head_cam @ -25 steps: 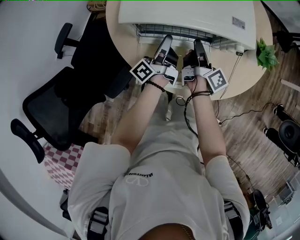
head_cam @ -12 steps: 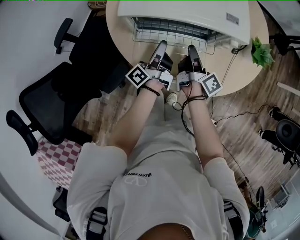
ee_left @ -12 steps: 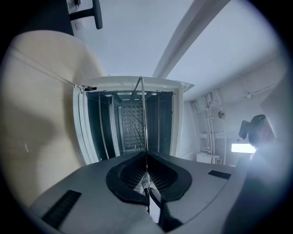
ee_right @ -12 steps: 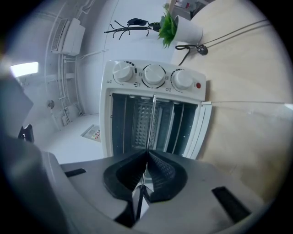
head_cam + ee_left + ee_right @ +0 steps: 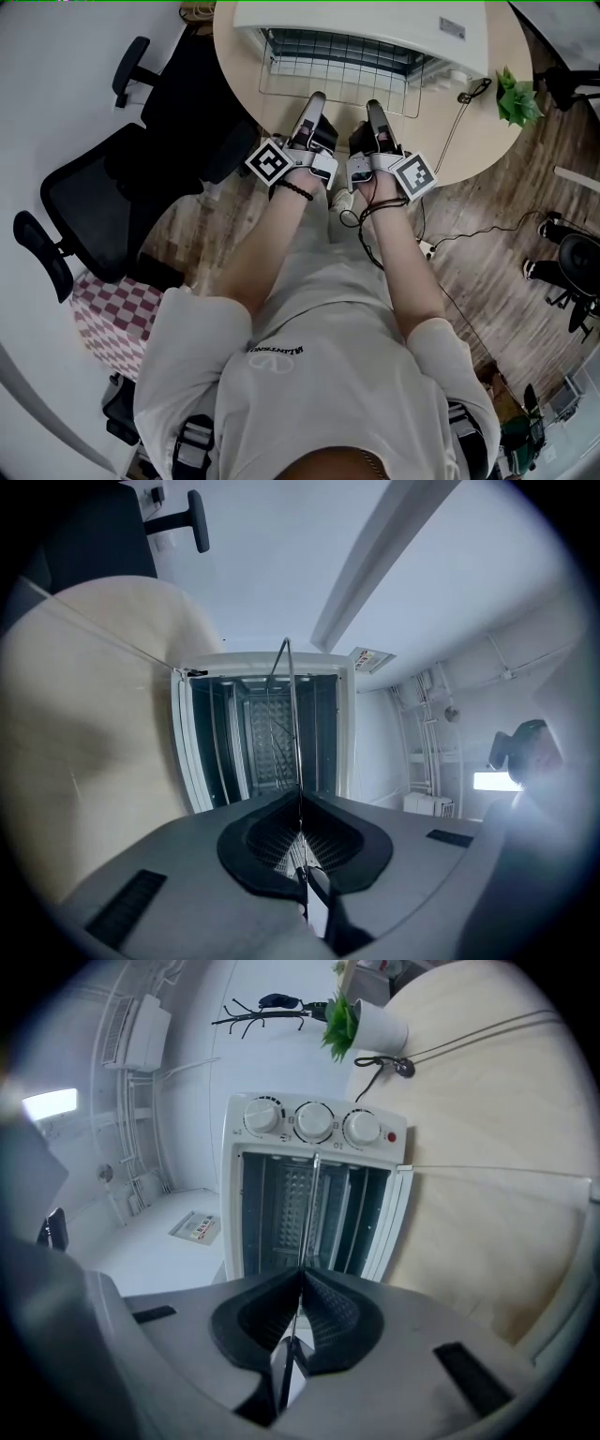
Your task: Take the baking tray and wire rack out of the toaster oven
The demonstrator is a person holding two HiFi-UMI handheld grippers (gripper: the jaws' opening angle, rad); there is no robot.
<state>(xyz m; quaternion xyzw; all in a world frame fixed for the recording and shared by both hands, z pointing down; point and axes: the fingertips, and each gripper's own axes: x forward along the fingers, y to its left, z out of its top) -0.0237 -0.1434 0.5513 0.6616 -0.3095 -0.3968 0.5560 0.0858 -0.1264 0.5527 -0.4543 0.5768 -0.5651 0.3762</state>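
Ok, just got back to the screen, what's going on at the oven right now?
A person holds a gripper in each hand. The left gripper and the right gripper are both shut on the front edge of the wire rack. The rack sticks well out of the open toaster oven over the round table, further out than a second ago. No baking tray is visible.

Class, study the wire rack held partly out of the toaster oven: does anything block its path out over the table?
Nothing visible does. The table in front of the wire rack is bare; the plant and cable lie off to the right.
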